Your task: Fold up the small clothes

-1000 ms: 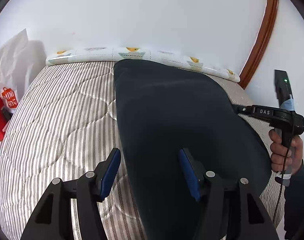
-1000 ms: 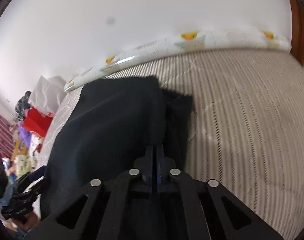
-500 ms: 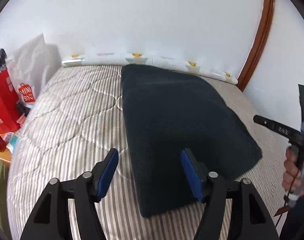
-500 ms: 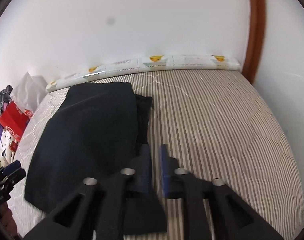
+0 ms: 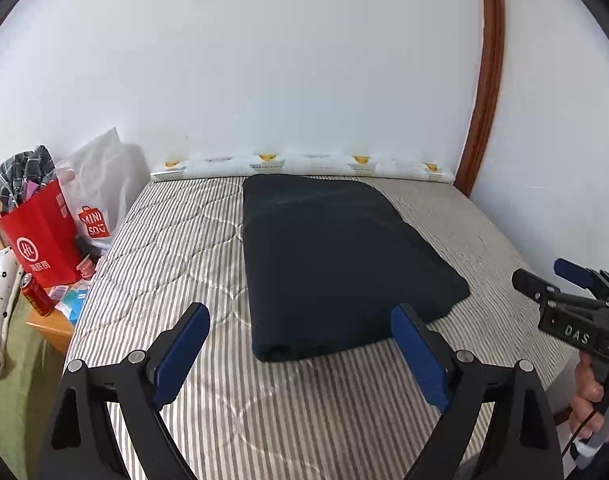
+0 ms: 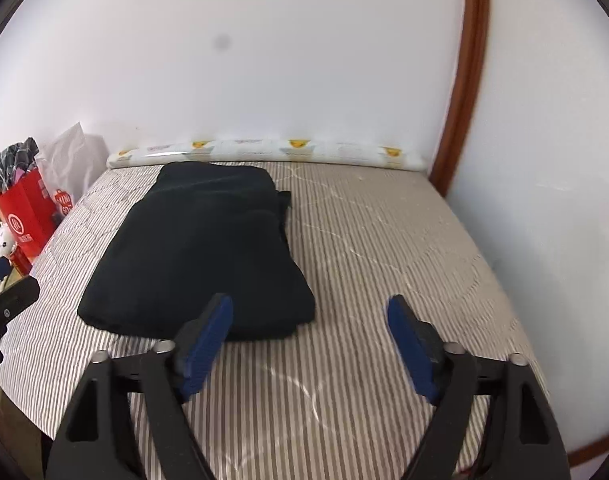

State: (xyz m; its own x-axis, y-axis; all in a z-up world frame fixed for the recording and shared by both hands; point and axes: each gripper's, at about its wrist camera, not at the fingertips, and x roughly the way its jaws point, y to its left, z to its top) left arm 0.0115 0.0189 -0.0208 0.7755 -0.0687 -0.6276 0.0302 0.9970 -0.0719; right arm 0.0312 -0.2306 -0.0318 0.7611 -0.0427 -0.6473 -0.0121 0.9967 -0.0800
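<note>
Flat dark folded garment (image 5: 336,264), striped quilted mattress (image 5: 176,248)

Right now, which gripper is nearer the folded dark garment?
Roughly equal. The left gripper hangs before the dark garment's near edge; the right gripper sits off its right corner. Both open, neither touching.

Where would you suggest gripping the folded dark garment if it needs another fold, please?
Probably the near right corner of the dark garment, coming low from the bed's near edge with the right gripper. There the stacked layers end in a thick free edge on the striped mattress; both grippers are open.
</note>
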